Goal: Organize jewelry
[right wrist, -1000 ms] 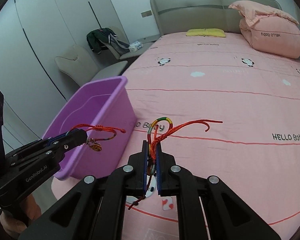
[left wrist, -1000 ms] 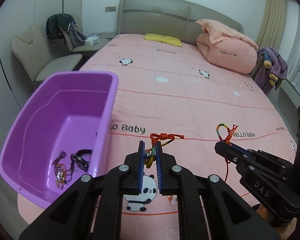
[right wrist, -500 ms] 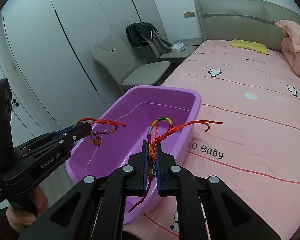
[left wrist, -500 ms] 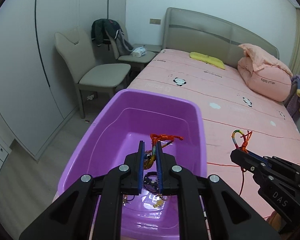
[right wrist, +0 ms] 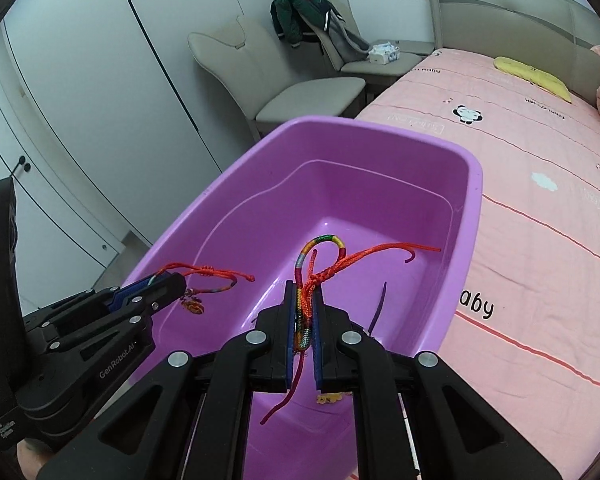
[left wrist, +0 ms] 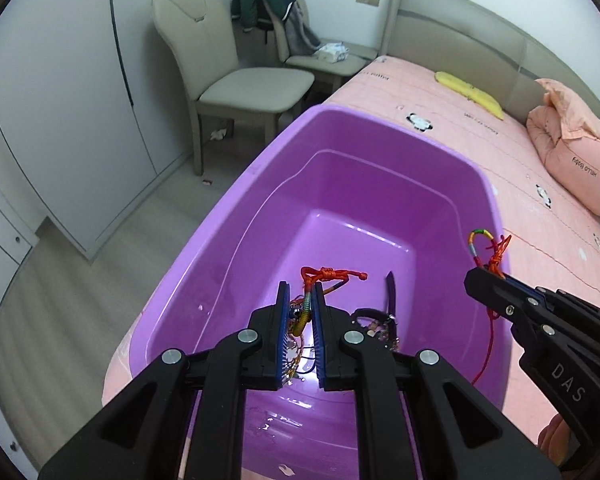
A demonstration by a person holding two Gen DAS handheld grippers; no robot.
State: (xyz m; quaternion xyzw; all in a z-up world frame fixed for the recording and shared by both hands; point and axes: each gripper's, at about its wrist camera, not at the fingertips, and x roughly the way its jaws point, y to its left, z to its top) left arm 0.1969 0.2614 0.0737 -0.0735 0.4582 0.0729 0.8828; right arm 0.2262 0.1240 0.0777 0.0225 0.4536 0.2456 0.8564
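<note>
A purple plastic bin (left wrist: 380, 148) (right wrist: 380, 136) sits at the edge of the pink bed. Over its inside hangs my left gripper (left wrist: 300, 296) (right wrist: 180, 282), shut on a red cord bracelet (left wrist: 328, 276) (right wrist: 204, 270) with a small gold charm. My right gripper (right wrist: 304, 292) (left wrist: 486, 276) is also above the bin, near its right wall, shut on a rainbow-and-red cord bracelet (right wrist: 320, 252) (left wrist: 480, 240) whose red tail dangles below the jaws. More jewelry (left wrist: 380, 320) lies on the bin floor, partly hidden by the fingers.
The pink panda-print bed (left wrist: 540, 184) (right wrist: 540, 200) stretches to the right, with a yellow pillow (left wrist: 470, 94) and folded pink quilt (left wrist: 568, 152). Beige chairs (left wrist: 236, 80) with a dark jacket (left wrist: 264, 4) stand past the bin. White wardrobe doors (right wrist: 80, 100) line the left.
Both grippers swung left from above the bedspread to above the purple bin, each still gripping its bracelet. The bin now fills the middle of both views.
</note>
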